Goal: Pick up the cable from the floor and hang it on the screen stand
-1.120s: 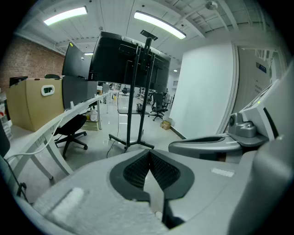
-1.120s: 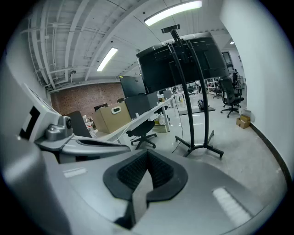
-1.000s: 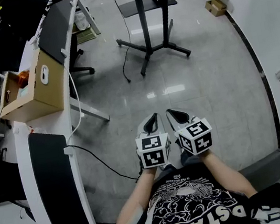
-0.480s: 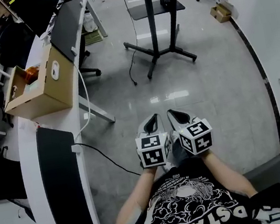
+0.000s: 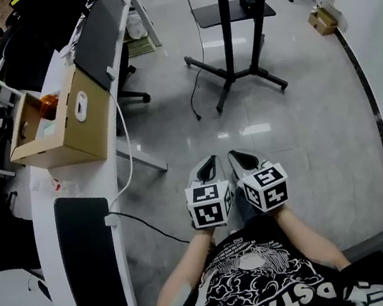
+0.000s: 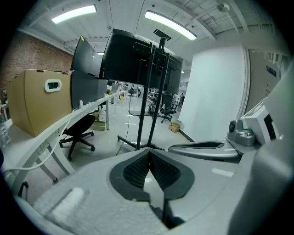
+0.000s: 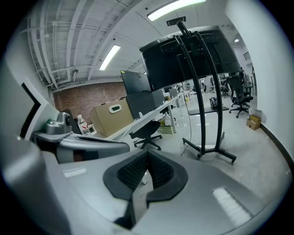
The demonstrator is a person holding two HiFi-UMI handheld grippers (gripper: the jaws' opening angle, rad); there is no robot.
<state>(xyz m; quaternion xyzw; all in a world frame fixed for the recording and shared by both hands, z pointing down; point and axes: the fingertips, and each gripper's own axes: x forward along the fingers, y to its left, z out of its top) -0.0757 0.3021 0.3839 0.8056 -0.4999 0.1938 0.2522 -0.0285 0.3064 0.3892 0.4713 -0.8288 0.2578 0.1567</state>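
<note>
1. Evidently we are carrying both tools tucked close to the body. The left gripper and right gripper each have their jaws pressed together with nothing between them.
2. The black cable trails down onto the tiled floor just beside the left base leg of the screen stand, well ahead of us.
3. Open floor lies between us and the stand. The white desk borders our left, with a white wire dangling off it, so we judge a straight approach easiest.

An office: desks, swivel chairs (plus screen stand).
</note>
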